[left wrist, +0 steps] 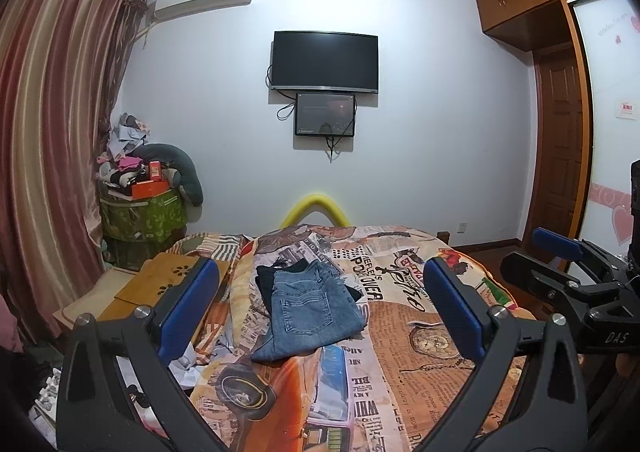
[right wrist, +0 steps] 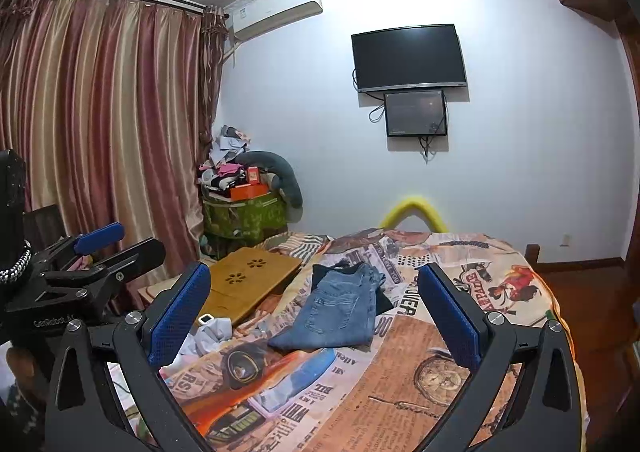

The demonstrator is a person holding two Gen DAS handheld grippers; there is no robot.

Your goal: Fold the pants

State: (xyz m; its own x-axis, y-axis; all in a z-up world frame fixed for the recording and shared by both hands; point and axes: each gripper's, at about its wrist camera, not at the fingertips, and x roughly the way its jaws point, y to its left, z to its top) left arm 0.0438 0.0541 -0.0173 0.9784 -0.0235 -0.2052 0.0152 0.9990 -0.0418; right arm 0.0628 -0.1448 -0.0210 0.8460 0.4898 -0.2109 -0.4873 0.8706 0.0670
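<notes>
My left gripper [left wrist: 320, 304] is spread wide with nothing between its blue pads [left wrist: 188, 312], raised above the near end of the bed [left wrist: 460, 332]. My right gripper [right wrist: 316, 316] is just the same: released, empty, held alongside the left.

Beyond both, the blue jeans [left wrist: 304, 312] lie on the printed bedspread [right wrist: 400, 372], about mid-bed and toward its left edge. They look folded already, a compact bundle with a back pocket facing up, resting partly on a dark garment [left wrist: 266, 282] that shows at the far side. One corner of the denim trails toward me.

I judge the fold to be done or nearly so, with both grippers off the cloth. If anything remains, it is squaring that trailing corner, which would need one gripper lowered to the near denim edge.

The right half of the bed is open bedspread, good room for moving. The left edge is tighter: a wooden lap table [right wrist: 248, 284] and crumpled white cloth [right wrist: 208, 336] sit just beside it.
</notes>
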